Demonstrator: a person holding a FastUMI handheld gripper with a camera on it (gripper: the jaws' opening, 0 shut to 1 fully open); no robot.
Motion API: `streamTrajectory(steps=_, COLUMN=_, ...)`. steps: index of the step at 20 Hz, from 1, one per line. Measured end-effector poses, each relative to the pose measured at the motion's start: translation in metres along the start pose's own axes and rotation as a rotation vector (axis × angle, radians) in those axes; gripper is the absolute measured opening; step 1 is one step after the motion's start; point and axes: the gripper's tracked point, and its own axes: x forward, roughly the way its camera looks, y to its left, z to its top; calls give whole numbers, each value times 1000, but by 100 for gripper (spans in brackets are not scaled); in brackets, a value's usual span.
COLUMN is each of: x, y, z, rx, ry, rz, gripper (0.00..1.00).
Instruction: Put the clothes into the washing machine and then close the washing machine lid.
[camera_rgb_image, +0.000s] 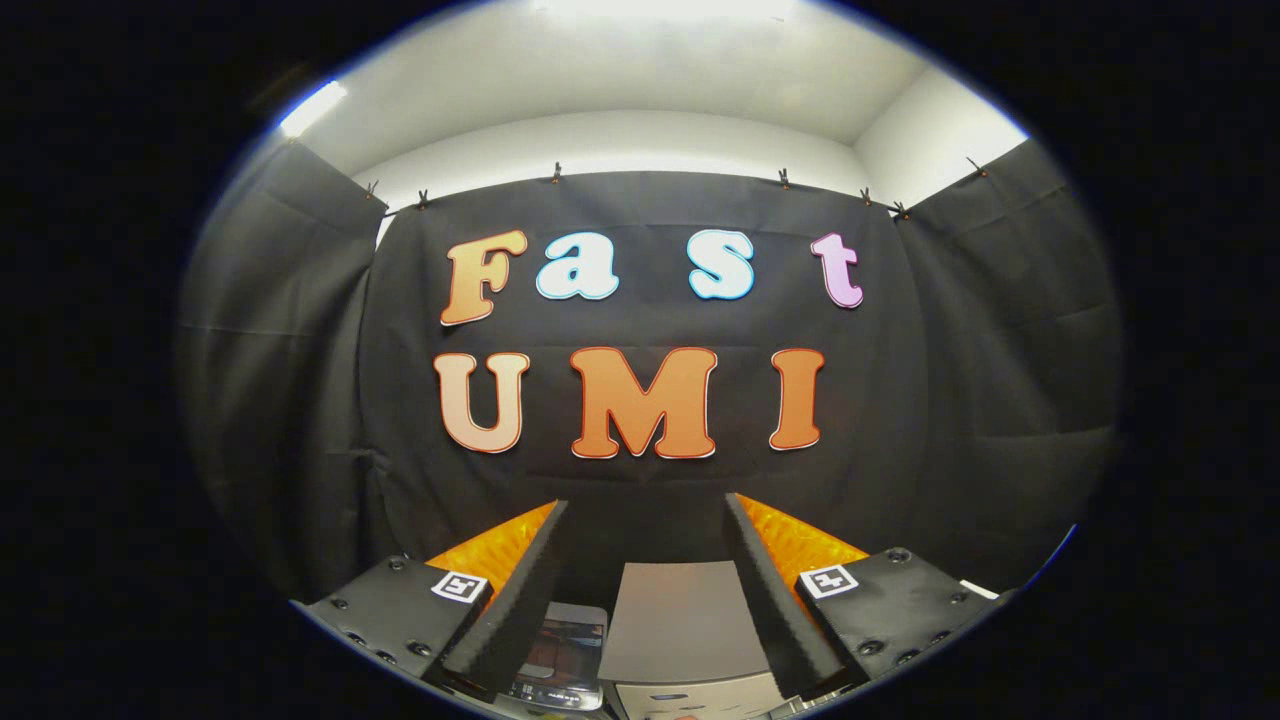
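**Washer seen below the fingers**

A grey box-shaped washing machine (688, 625) sits low between the gripper's (647, 512) spread, empty fingers, its flat top facing up (lid state unclear). A dark item (562, 650) lies just beside it, too blurred to identify.

Black cloth wall (930, 400), matte, faintly creased, one tone across all panels. Small dark clips (784, 178) along its top edge. Above it, white room wall (620, 140) and white ceiling (650, 60), washed brighter near a white strip light (312, 108).

Gripper (647, 520), fingers spread apart with nothing between them: black mounting blocks (400, 610) with dark screws, each carrying a small square marker (459, 586) in black-and-white pattern.

Between the fingers, a flat grey lid (680, 620), plain, over a lighter silver-grey machine front (700, 695). Just beside it, a glossy dark panel (565, 655) with reddish and bluish patches; pattern too blurred to tell.
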Motion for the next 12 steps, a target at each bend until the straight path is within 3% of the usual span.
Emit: streamTrajectory(steps=12, x=3, y=-20, z=1, rx=9, ry=7, rz=-19, gripper=97)
